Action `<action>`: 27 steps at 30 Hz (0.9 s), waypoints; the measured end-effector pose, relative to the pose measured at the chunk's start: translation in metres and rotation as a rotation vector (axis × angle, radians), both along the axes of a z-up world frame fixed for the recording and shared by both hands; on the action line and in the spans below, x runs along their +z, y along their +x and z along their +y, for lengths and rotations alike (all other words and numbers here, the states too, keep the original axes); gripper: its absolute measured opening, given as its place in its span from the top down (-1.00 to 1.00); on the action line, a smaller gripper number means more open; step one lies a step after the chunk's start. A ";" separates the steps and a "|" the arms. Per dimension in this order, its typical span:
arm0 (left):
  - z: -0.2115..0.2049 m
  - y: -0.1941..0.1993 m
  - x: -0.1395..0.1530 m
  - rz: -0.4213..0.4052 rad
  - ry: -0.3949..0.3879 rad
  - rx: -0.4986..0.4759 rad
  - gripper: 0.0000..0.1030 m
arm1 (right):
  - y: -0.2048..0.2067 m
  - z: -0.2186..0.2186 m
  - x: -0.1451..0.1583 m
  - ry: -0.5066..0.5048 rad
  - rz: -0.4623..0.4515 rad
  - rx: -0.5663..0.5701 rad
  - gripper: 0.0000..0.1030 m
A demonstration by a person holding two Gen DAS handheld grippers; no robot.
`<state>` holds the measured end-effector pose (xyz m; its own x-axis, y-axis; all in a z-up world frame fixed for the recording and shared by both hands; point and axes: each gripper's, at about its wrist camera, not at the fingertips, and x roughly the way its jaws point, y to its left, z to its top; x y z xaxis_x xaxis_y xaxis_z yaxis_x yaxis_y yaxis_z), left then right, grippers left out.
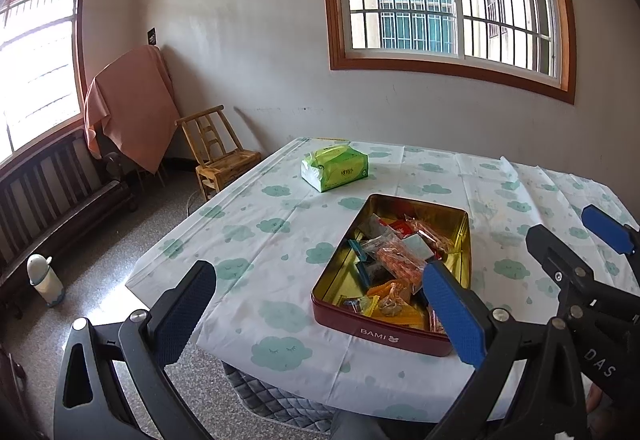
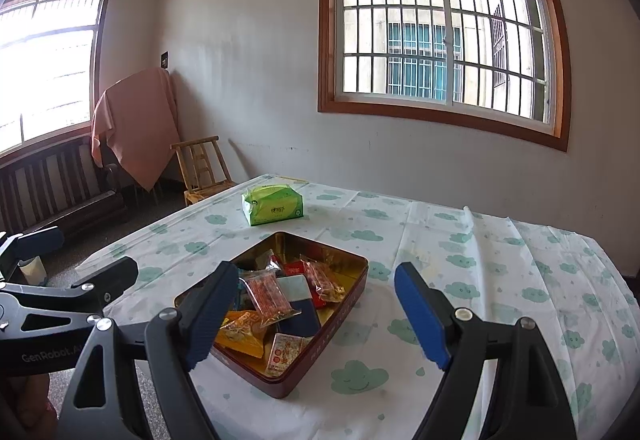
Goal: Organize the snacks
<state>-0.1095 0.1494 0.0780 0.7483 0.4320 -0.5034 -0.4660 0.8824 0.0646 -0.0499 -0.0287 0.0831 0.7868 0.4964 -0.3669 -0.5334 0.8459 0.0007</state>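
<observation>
One red tin (image 1: 384, 334) of wrapped snacks (image 1: 396, 264) and one green tissue pack (image 1: 335, 167) are seen on the clouded tablecloth (image 1: 256, 240). A white bottle (image 1: 45, 280), perhaps a flask, is shown on the floor only in the left view. Both the left gripper (image 1: 320, 312) and right gripper (image 2: 316, 316) are held spread and empty above the tin.

- Daylight enters through the side window (image 1: 38, 68), overexposed to white glare.
- Fisheye curvature bends the barred window (image 2: 440, 36); corners vignette dark.
- Focus appears sharp; shadows soft.
</observation>
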 end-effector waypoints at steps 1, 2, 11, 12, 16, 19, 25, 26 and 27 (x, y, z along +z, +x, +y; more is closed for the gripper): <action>0.000 0.001 -0.001 0.003 0.001 -0.001 -1.00 | 0.000 0.000 0.000 0.000 0.000 0.000 -0.60; -0.001 0.001 -0.002 0.004 0.002 -0.001 -1.00 | 0.001 0.000 -0.001 0.000 0.001 -0.002 -0.60; 0.000 0.008 -0.009 0.023 -0.001 -0.005 -1.00 | 0.008 0.002 -0.009 -0.005 0.019 -0.006 -0.60; 0.000 0.008 -0.010 0.027 -0.002 -0.007 -1.00 | 0.008 0.002 -0.009 -0.006 0.020 -0.006 -0.60; 0.000 0.012 -0.012 0.038 -0.002 -0.009 -1.00 | 0.011 0.002 -0.012 -0.009 0.026 -0.008 -0.60; 0.000 0.015 -0.014 0.049 0.001 -0.012 -1.00 | 0.014 0.002 -0.015 -0.011 0.036 -0.012 -0.60; -0.002 0.022 -0.017 0.066 0.006 -0.017 -1.00 | 0.021 -0.001 -0.020 -0.007 0.054 -0.017 -0.60; -0.003 0.023 -0.017 0.069 0.005 -0.018 -1.00 | 0.022 -0.001 -0.021 -0.008 0.056 -0.018 -0.60; -0.003 0.025 -0.018 0.072 0.005 -0.019 -1.00 | 0.024 -0.002 -0.021 -0.008 0.059 -0.017 -0.60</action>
<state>-0.0845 0.1468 0.0604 0.7180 0.4208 -0.5544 -0.4434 0.8905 0.1018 -0.0262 -0.0304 0.0618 0.7720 0.4797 -0.4171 -0.5178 0.8551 0.0251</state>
